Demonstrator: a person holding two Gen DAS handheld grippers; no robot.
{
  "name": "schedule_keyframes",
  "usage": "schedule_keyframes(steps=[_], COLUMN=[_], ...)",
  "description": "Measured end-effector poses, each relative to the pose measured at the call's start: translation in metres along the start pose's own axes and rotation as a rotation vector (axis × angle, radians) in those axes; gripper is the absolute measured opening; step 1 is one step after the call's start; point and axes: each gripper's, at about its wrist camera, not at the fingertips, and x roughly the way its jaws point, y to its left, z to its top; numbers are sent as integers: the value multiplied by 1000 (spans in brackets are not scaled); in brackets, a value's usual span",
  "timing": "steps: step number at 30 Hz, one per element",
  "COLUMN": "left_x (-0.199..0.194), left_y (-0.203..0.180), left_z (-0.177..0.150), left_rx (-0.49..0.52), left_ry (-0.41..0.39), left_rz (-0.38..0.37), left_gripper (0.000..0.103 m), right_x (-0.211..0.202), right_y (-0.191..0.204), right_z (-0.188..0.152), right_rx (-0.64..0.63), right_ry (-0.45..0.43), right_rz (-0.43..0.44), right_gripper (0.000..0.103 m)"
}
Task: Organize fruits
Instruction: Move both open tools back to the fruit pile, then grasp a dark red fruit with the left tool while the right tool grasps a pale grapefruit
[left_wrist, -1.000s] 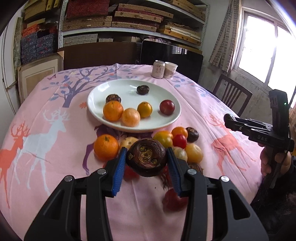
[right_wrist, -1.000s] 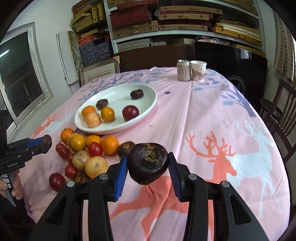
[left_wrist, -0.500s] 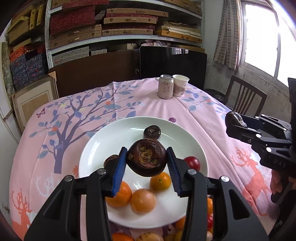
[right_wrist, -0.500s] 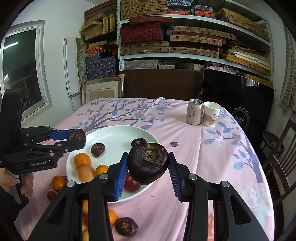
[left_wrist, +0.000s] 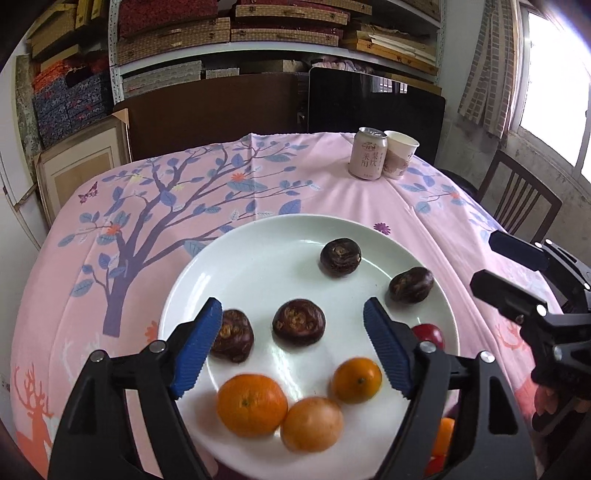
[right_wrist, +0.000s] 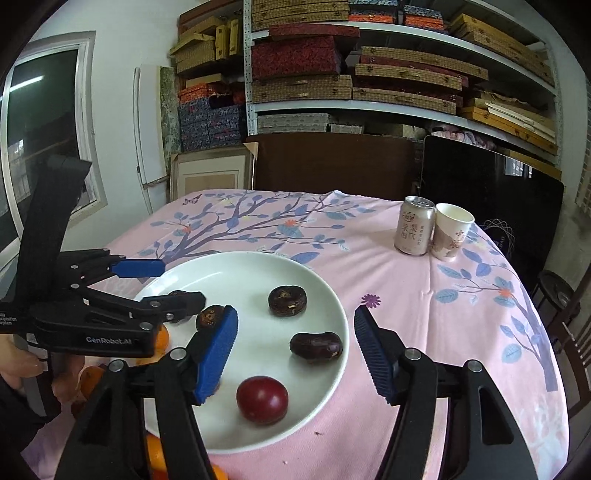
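A white plate (left_wrist: 258, 240) holds several dark water chestnuts, three oranges and a red plum (left_wrist: 428, 334). My left gripper (left_wrist: 293, 310) hovers low over the plate with its jaws opening. One chestnut (left_wrist: 299, 322) lies loose on the plate between its blue pads, touched by neither. Another chestnut (left_wrist: 232, 335) sits by the left pad. My right gripper (right_wrist: 295, 314) is over the plate's right side, jaws opening as well. A chestnut (right_wrist: 316, 346) lies on the plate below it, free of the pads. The plum (right_wrist: 262, 402) rests nearer the rim.
A drink can (left_wrist: 367, 158) and a paper cup (left_wrist: 399, 155) stand at the table's far right. Loose fruit (left_wrist: 441, 432) lies off the plate's near edge. A wooden chair (left_wrist: 524, 199) stands to the right. Shelves of boxes fill the back wall.
Both grippers came from the fruit pile to the plate, each shut on a dark chestnut. Now both jaws have spread and the two chestnuts lie on the plate.
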Motion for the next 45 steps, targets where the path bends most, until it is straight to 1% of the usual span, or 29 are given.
schedule_keyframes(steps=[2,4,5,7,10,14,15,17,19,21,23,24,25,26,27,28,30,32,35,37,39,41,42,45], left_x=[-20,-45,-56,-78,-101,-122,-125,-129,-130,-126,-121,-116,-112,-108,-104,-102,-102,-103,-110,-115,-112,-109,-108,-107], left_y=[-2,-11,-15,-27,-42,-56,-59,-65,-70,-74,-77,-78,-79,-79,-79,-80,-82,-81,-72,-63,-55,-51,-51,-52], left_z=[-13,-32,-42,-67,-108,-157,-166,-183,-195,-203,-207,-208,-209,-210,-210,-212,-213,-214,-212,-210,-209,-208,-207,-208], left_rx=[4,38,54,90,138,179,187,198,204,196,183,173,161,152,146,143,154,147,94,43,-3,-23,-21,-6], left_ry=[-13,-29,-34,-45,-33,-5,3,17,26,41,61,79,92,99,107,114,100,92,47,15,25,43,48,52], left_rz=[-14,-25,-32,-40,-59,-66,-65,-67,-61,-43,-46,-53,-56,-58,-60,-66,-67,-76,-100,-100,-109,-109,-110,-105], left_gripper=[77,77,79,89,89,89,89,89,89,88,71,58,52,51,49,40,38,38,37,37,37,37,37,37], right_x=[-16,-27,-33,-44,-59,-74,-76,-83,-88,-90,-92,-94,-96,-98,-98,-98,-98,-98,-97,-97,-97,-94,-93,-87], right_y=[-10,-18,-21,-29,-36,-34,-34,-36,-33,-29,-24,-20,-18,-17,-17,-19,-22,-22,-15,-6,1,6,7,19], right_z=[-11,-25,-34,-53,-80,-111,-117,-125,-130,-135,-139,-140,-141,-141,-141,-142,-143,-144,-143,-143,-142,-141,-141,-140], right_rx=[48,87,105,152,216,225,242,273,265,251,223,209,196,188,187,193,206,205,167,125,92,71,75,80], right_ry=[16,39,49,69,93,103,122,114,111,112,113,107,99,94,96,99,100,107,119,121,127,148,153,182], right_rz=[4,10,10,18,38,17,25,35,26,9,-9,-16,-16,-11,-7,-6,5,11,19,22,16,12,24,96], right_gripper=[66,67,67,68,69,70,70,70,70,70,70,70,70,70,70,70,70,70,70,70,70,70,70,70])
